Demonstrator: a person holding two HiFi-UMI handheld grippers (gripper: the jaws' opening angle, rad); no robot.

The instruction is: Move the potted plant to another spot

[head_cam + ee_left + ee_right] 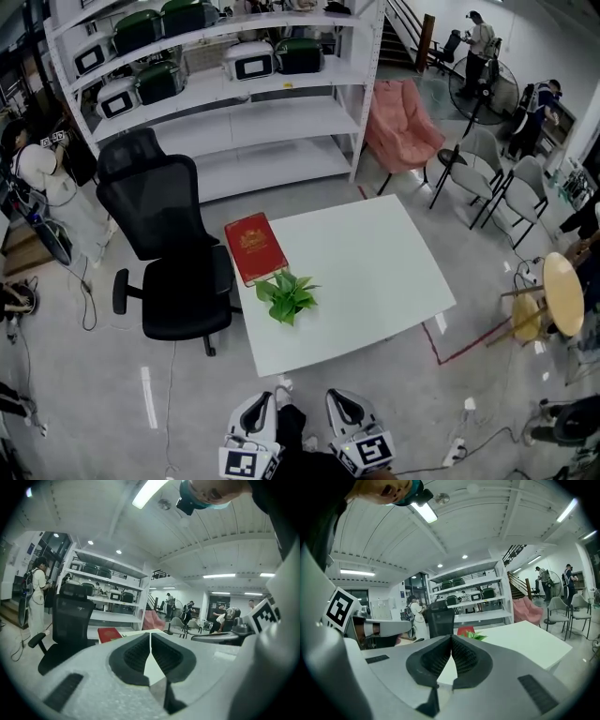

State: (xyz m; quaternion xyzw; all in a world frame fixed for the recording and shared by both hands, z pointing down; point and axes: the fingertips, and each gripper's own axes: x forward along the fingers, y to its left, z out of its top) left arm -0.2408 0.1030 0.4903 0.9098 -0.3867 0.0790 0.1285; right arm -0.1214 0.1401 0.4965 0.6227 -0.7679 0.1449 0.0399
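Potted plant (287,297): small, with broad glossy green leaves. We can't make out the pot under the foliage. It sits near the table's front-left edge, just beside the book's near corner.
Plant from right gripper view: we see leaf tips (474,635) poking up just past the jaws.
Red book (254,247): flat rectangular hardcover with a gold emblem on the cover, lying at the table's left edge. We can't tell if the leaves touch it.
Table (375,272): smooth matte white square top set at an angle to us. We see only the plant and book on it.
Left gripper (265,400): grey plastic body with ribbed black pads. The jaws are pressed together with nothing between them, and it is held low, short of the table's near edge.
Right gripper (341,400): same build. Its jaws also meet tip to tip and are empty, well apart from the plant.
Office chair (169,253): black mesh back, padded seat and armrests, at the table's left side.
Shelving (216,94): white metal racks behind the table, carrying green-and-white cases.
Pink chair (403,127): soft fabric, right of the shelving.
Floor (122,394): glossy grey, with loose cables and a red tape line (469,342).
Room: open workspace with a white ribbed ceiling and strip lights. We see people standing far back right.
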